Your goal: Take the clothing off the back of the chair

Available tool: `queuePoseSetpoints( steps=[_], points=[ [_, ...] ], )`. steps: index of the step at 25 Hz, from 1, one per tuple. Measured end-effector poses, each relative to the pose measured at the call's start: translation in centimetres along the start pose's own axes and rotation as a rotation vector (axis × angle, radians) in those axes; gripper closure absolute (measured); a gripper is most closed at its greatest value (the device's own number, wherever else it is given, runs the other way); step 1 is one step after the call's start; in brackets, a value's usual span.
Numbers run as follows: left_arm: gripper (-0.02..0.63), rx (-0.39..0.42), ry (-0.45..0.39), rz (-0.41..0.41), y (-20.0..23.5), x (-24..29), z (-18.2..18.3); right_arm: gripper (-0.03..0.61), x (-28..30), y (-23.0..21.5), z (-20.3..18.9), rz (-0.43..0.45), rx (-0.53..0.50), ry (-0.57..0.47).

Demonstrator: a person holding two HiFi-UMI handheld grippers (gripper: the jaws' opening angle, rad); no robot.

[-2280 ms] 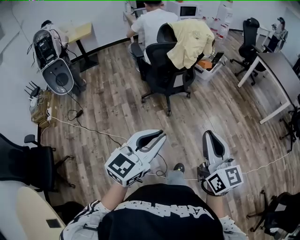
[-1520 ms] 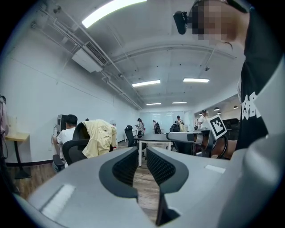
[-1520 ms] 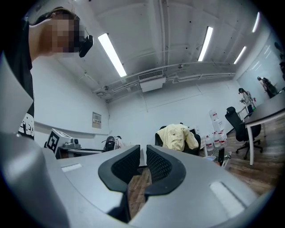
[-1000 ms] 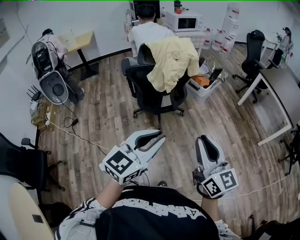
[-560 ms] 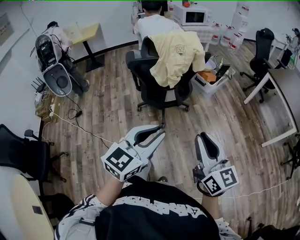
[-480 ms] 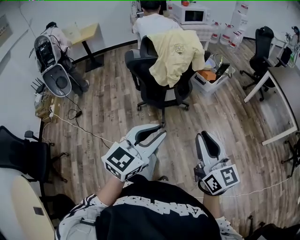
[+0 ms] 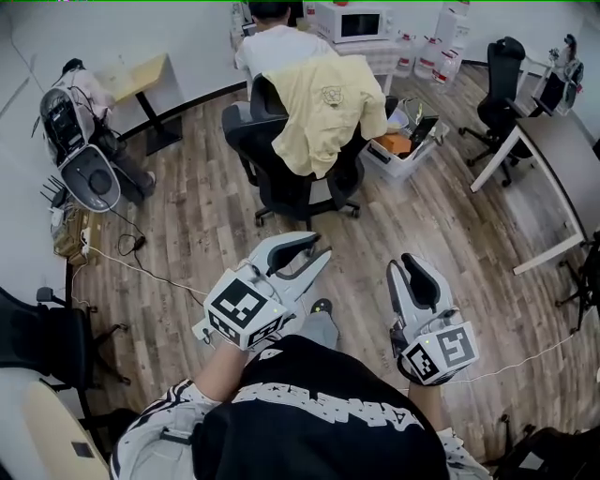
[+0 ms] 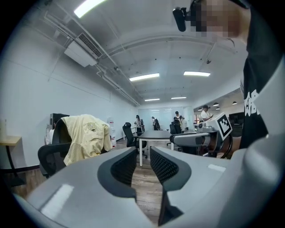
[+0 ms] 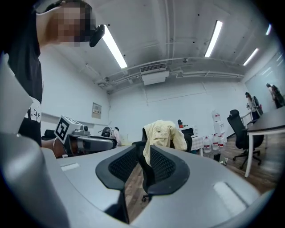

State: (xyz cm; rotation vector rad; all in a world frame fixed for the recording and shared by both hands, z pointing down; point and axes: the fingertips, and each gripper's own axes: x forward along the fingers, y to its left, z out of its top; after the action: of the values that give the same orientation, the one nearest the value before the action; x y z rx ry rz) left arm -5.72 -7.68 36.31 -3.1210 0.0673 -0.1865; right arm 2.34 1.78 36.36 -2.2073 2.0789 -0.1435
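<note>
A pale yellow shirt (image 7: 323,108) hangs over the back of a black office chair (image 7: 281,183) on the wooden floor, some way ahead of me. My left gripper (image 7: 320,247) points at the chair from well short of it. Its jaws have just been opening and stand open with nothing between them. My right gripper (image 7: 407,262) is beside it, also short of the chair, jaws just opening and empty. The left gripper view has the shirt (image 8: 87,140) left of its jaws (image 8: 142,156). In the right gripper view the shirt (image 9: 165,133) shows just beyond the jaws (image 9: 143,153).
A person (image 7: 272,47) sits at a desk right behind the chair, by a microwave (image 7: 342,21). A bin of items (image 7: 398,150) stands right of the chair. A grey table (image 7: 553,155) and a black chair (image 7: 497,84) are at right, a machine (image 7: 80,159) and floor cables (image 7: 141,267) at left.
Both grippers have moved forward towards the chair, and their jaws have parted a little. The chair with the shirt now sits further left in the head view.
</note>
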Motion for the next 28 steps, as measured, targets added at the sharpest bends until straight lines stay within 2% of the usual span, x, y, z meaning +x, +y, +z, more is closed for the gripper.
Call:
queuePoseSetpoints(
  steps=[2,5,10,19,28],
  points=[
    [0.507,-0.003,-0.014,-0.023,0.4,1.4,0.3,0.468,0.3,-0.8,0.4,-0.006,0.02,-0.013],
    [0.5,0.002,-0.025,-0.049,0.8,3.3,0.9,0.465,0.9,-1.9,1.1,-0.028,-0.003,-0.012],
    [0.499,0.002,-0.037,-0.046,2.3,5.4,1.8,0.462,2.5,-3.8,1.6,-0.028,0.017,-0.012],
    [0.495,-0.036,-0.044,0.043,7.8,7.1,2.4,0.449,6.7,-6.2,2.0,-0.022,0.035,0.015],
    [0.489,-0.053,-0.053,0.082,12.8,9.5,2.1,0.436,11.4,-8.2,2.8,-0.005,0.008,0.052]
  ],
)
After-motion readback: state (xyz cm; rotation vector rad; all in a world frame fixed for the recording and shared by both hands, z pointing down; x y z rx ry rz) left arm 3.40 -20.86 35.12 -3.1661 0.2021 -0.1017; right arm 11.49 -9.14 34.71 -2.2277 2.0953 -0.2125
